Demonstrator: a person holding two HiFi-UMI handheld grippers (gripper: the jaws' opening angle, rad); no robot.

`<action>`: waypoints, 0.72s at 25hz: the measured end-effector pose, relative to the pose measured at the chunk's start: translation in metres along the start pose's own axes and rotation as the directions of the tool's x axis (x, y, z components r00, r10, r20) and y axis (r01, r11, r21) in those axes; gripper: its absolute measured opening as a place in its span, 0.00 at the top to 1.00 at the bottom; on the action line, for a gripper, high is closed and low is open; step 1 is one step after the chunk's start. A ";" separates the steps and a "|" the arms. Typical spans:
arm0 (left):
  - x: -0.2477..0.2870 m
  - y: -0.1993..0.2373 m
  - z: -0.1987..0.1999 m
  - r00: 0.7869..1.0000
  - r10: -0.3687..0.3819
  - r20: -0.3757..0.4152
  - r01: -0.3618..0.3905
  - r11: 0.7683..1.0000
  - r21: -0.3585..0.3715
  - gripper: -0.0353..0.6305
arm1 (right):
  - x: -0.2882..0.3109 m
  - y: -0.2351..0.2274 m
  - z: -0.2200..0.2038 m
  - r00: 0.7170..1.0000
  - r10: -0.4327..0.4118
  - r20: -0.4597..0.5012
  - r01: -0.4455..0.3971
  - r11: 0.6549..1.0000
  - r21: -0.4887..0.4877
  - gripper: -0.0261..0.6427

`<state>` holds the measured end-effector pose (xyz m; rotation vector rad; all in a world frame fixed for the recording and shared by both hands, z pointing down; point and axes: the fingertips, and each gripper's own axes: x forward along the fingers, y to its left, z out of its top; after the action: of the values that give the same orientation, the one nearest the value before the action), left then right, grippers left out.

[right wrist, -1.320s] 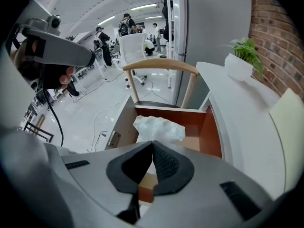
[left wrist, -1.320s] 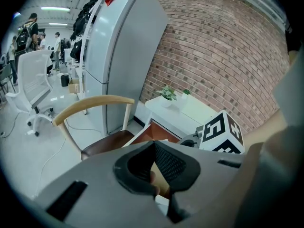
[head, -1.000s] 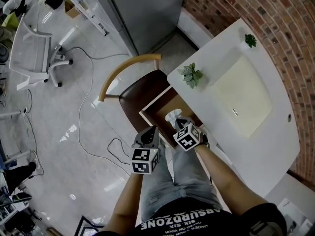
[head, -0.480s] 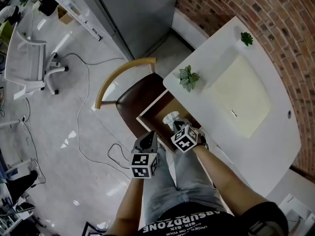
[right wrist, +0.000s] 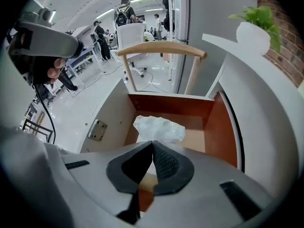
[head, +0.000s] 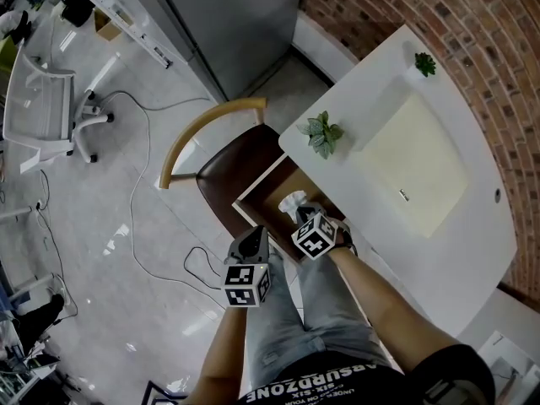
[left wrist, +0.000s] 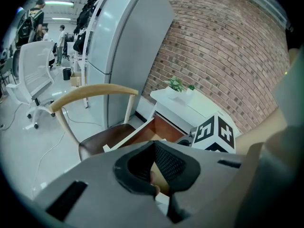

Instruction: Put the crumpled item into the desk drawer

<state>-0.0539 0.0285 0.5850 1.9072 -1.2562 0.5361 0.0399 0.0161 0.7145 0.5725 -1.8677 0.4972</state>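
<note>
The crumpled white item point(head: 294, 200) point(right wrist: 159, 128) hangs over the open desk drawer point(head: 253, 194) point(right wrist: 223, 127), which has a brown wooden floor and white sides. My right gripper point(head: 301, 212) point(right wrist: 152, 143) is shut on the near edge of the item and holds it just above the drawer's floor. My left gripper point(head: 253, 236) point(left wrist: 154, 144) is shut with nothing in it. It hangs left of the drawer, over the person's thigh. In the left gripper view the right gripper's marker cube point(left wrist: 214, 133) shows beside the drawer point(left wrist: 164, 127).
A wooden chair point(head: 228, 165) with a curved backrest stands right in front of the drawer. The white desk point(head: 472, 226) carries a cream mat point(head: 413, 163) and two small potted plants point(head: 323, 133) point(head: 425, 63). A white office chair point(head: 42, 108) and cables lie on the floor to the left.
The head view has shifted slightly. Both grippers and the crumpled item hold nearly the same place over and beside the drawer.
</note>
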 end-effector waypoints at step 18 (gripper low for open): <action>0.013 0.009 -0.013 1.000 0.008 -0.015 -0.008 1.000 -0.013 0.94 | 0.028 -0.006 -0.014 0.999 -0.002 -0.044 0.002 1.000 0.000 0.96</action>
<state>-0.0562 0.0294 0.6052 1.8845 -1.2558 0.5439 0.0454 0.0152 0.7464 0.5597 -1.8251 0.5047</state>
